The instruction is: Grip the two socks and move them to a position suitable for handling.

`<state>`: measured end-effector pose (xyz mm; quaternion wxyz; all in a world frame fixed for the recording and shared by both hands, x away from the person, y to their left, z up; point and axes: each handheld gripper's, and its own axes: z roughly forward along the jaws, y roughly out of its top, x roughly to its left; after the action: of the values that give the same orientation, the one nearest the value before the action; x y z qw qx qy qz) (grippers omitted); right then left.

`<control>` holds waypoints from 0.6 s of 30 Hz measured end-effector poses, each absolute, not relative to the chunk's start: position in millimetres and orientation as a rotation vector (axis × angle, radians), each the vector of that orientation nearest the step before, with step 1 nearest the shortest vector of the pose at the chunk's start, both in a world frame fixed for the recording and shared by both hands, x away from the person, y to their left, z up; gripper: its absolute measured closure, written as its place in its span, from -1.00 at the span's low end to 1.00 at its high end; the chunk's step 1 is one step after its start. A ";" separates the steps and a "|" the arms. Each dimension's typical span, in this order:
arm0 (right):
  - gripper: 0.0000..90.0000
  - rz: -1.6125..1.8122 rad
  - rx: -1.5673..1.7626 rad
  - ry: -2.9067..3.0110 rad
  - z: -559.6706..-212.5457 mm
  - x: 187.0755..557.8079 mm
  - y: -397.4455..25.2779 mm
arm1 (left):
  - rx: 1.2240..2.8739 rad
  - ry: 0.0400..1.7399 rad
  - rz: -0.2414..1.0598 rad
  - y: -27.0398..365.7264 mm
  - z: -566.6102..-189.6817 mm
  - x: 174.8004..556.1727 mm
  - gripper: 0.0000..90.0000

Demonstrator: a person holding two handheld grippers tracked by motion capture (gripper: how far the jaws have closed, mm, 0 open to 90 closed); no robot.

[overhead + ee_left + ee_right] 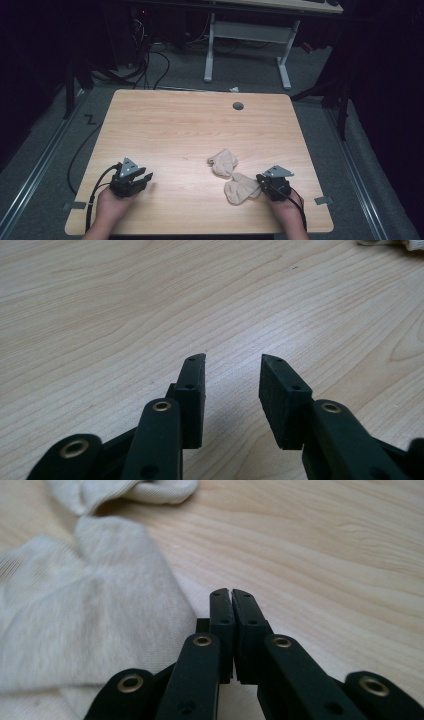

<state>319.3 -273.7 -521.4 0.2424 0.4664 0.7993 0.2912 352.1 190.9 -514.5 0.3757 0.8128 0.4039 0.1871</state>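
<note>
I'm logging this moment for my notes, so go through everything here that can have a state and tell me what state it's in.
Left claw: open, nothing between its jaws, low over bare wood.
Right claw: shut, holding nothing, beside the near sock.
Near sock: crumpled, lying flat on the table, not gripped.
Far sock: bunched up, lying loose; whether it touches the near sock is hard to tell.
Table: level.

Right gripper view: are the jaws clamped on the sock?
No, the right gripper has its jaws pressed together on nothing, beside the sock.
</note>
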 end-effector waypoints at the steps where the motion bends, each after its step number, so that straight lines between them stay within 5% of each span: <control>1: 0.96 0.794 1.266 2.197 -522.0 317.4 -272.2 | 2.077 1.034 0.478 191.2 -514.5 352.2 0.41; 18: 0.94 0.859 1.106 2.348 -519.0 300.8 -227.0 | 2.089 1.021 0.461 187.8 -515.0 350.5 0.38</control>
<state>300.8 -227.0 -519.0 0.2024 0.3962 0.8411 0.3076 350.5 187.8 -515.0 0.3761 0.8165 0.3992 0.1804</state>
